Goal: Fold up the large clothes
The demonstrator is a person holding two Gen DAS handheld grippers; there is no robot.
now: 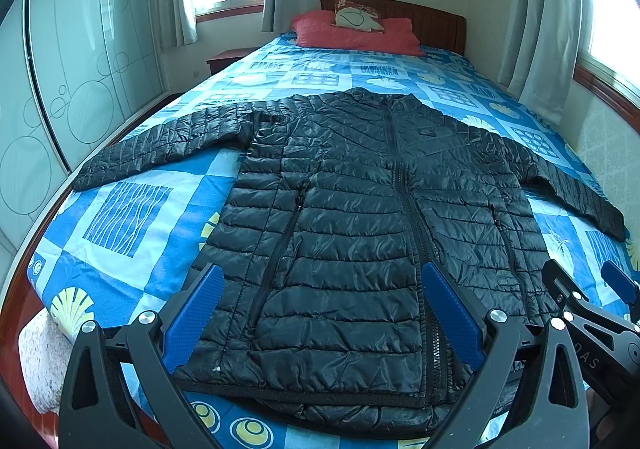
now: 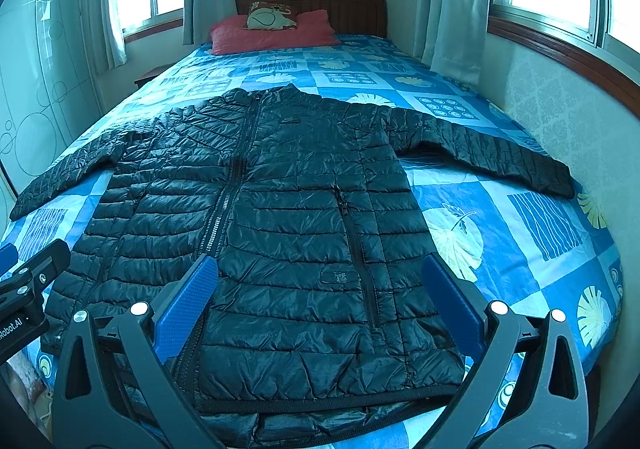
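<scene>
Black quilted puffer jacket (image 1: 360,209) — flat, sleeves spread — on patterned bedsheet (image 1: 132,217).

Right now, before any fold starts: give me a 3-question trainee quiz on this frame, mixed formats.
1. True or false: the black puffer jacket lies flat, front up, zipper closed, sleeves spread.
2. Multiple choice: the left claw and right claw are A) both open, holding nothing; B) both shut on the hem; C) one open, one shut.
3. Fill in: the collar points toward the red ____ at the head of the bed.

Key: 1 true; 2 A; 3 pillow.
</scene>
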